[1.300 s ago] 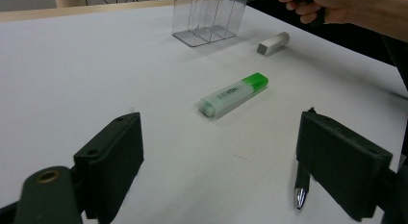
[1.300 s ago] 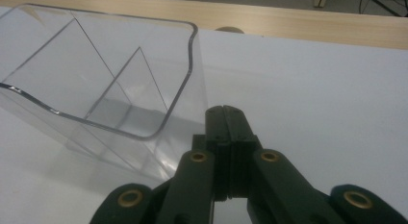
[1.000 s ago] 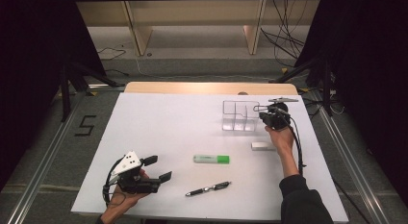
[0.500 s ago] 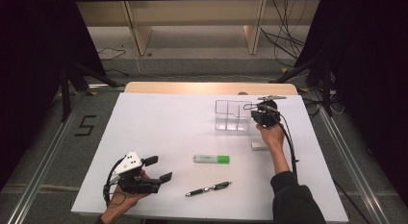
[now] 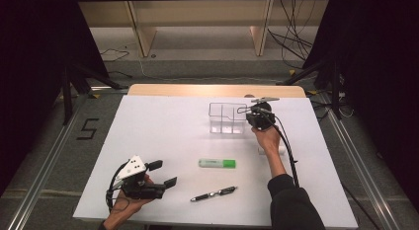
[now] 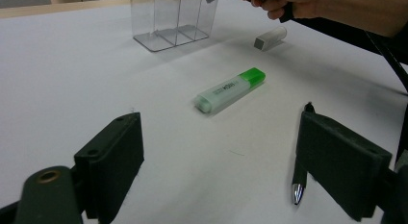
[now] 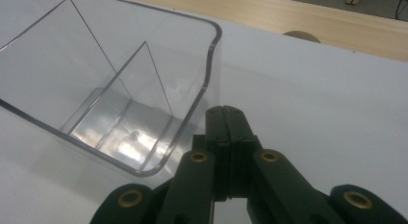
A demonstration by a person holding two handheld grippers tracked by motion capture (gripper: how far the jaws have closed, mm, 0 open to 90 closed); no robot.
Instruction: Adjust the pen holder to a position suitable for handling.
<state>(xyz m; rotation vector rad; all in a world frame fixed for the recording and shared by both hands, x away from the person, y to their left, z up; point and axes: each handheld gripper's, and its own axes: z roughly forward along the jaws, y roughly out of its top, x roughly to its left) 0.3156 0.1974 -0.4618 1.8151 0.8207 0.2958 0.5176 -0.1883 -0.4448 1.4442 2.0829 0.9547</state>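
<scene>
White tabletop carries a clear organizer; right gripper closed empty beside it, left gripper wide apart.

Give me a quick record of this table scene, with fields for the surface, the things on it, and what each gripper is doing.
surface: white table
container: clear divided box, empty as far as visible
loose things: green highlighter, black pen, small white eraser
right gripper: jaws shut with nothing between them, at the box's rim
left gripper: jaws open and empty, near the table's front-left corner, pointing toward the highlighter
</scene>
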